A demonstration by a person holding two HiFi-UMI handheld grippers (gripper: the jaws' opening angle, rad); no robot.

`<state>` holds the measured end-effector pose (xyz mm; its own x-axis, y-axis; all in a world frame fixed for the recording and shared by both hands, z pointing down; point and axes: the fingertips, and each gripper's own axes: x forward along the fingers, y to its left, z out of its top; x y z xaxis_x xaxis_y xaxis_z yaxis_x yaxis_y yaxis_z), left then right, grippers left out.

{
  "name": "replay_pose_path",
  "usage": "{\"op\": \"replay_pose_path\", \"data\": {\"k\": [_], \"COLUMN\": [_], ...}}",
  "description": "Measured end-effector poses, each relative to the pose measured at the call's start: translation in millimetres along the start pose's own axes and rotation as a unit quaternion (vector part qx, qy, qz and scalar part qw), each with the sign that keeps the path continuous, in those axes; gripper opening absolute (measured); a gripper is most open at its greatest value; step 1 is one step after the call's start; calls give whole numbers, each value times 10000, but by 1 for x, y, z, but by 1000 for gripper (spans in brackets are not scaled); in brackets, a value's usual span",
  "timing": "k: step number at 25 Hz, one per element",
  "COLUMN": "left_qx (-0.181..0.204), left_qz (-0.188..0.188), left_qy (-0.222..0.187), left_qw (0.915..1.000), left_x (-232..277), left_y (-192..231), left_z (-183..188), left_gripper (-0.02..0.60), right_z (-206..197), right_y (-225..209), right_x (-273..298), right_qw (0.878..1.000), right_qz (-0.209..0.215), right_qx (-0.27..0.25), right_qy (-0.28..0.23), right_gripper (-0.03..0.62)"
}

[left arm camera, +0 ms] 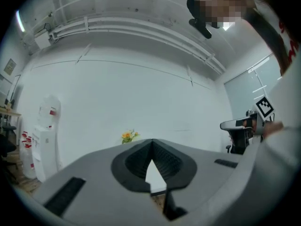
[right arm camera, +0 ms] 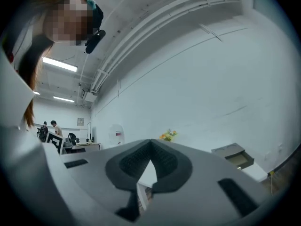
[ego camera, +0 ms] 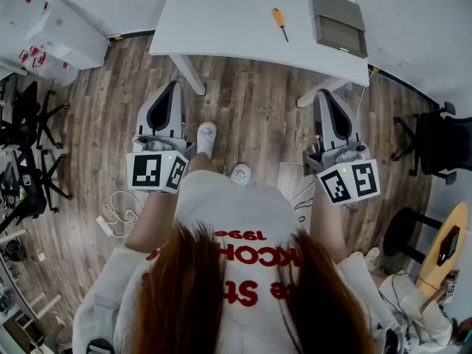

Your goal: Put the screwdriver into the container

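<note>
An orange-handled screwdriver (ego camera: 279, 21) lies on the white table (ego camera: 221, 21) near its middle. To its right on the table stands a grey container (ego camera: 338, 22), also visible as a grey box (right arm camera: 233, 155) in the right gripper view. My left gripper (ego camera: 172, 88) is held in front of the table over the wooden floor, jaws shut and empty. At the right, my right gripper (ego camera: 324, 98) is held the same way, shut with nothing in it. Both gripper views look past the touching jaw tips, left gripper (left arm camera: 151, 142) and right gripper (right arm camera: 150, 143), toward a white wall.
White boxes (ego camera: 59, 32) stand at the upper left. Black office chairs (ego camera: 435, 142) and a stool (ego camera: 408, 231) are at the right, stands (ego camera: 29, 161) at the left. A white cable (ego camera: 118, 214) lies on the wooden floor. The person's shoes (ego camera: 207, 136) are between the grippers.
</note>
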<state>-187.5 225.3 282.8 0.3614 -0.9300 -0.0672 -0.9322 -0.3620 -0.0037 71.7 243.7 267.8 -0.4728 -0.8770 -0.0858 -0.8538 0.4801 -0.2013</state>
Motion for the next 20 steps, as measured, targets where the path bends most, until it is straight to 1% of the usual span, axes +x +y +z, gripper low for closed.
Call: {"op": "replay_pose_path", "data": {"k": [4, 9, 12, 15, 20], "left_qx": [-20, -87, -170, -156, -256], "left_qz": [-203, -367, -458, -569, -673], "left_qy": [-5, -91, -81, -107, -142], "left_qw": [9998, 9992, 9988, 9982, 9973], "left_x": [15, 46, 70, 95, 133], "left_y": [-5, 5, 11, 17, 37], "left_z": [-4, -2, -6, -6, -7], "left_gripper": [6, 6, 6, 6, 6], "right_z": [-1, 5, 7, 9, 11], "right_y": [-3, -6, -14, -24, -35], "right_x": [7, 27, 45, 63, 101], "right_qw": [10000, 9999, 9998, 9997, 9995], "right_qz": [-35, -81, -125, -201, -279], "right_qx": [15, -96, -113, -121, -148], "right_qy": [41, 73, 99, 106, 86], "right_gripper": [5, 5, 5, 5, 5]}}
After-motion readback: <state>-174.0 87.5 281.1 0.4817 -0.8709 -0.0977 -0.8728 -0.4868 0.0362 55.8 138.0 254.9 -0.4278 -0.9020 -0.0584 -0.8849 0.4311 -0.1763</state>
